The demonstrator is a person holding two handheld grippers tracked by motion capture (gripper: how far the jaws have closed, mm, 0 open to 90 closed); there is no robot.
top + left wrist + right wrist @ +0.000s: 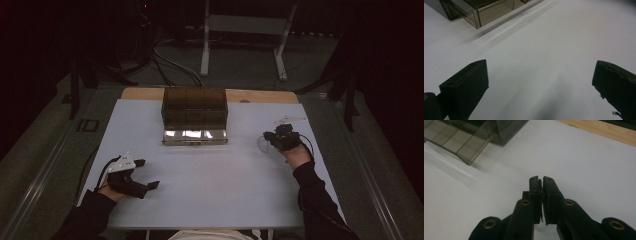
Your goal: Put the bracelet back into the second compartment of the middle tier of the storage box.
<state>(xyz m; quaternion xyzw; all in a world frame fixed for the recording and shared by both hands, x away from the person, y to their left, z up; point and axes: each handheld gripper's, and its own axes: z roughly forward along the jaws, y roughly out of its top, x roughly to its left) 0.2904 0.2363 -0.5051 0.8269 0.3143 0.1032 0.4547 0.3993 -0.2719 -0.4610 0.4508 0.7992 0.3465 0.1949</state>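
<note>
Smoky brown plastic forms the box [194,114] at the 12 o'clock end of the white counter [210,185] in the high view, its open drawer tray jutting toward 6 o'clock and catching light. The left gripper [147,174] lies at 8 o'clock from the box, well apart from it, its jaws spread wide with nothing between them, a grey plate on top and a cable trailing back toward the sleeve. The right gripper [267,136] sits at 4 o'clock from the box, near the counter's right edge. A faint clear thing lies just beside it, too dim to identify.

In the left gripper view, the left gripper [540,82] has its two black jaws far apart at 8 and 4 o'clock, over bare counter [544,45]. The box [481,12] shows at 11 o'clock, well apart from the jaws.

In the right gripper view, the right gripper [541,179] has its jaws pressed together with only a thin seam between them; a sliver of something dark shows in the seam, too small to tell. The box [474,137] lies at 10 o'clock, and a strip of wood [604,130] runs at 1 o'clock.
</note>
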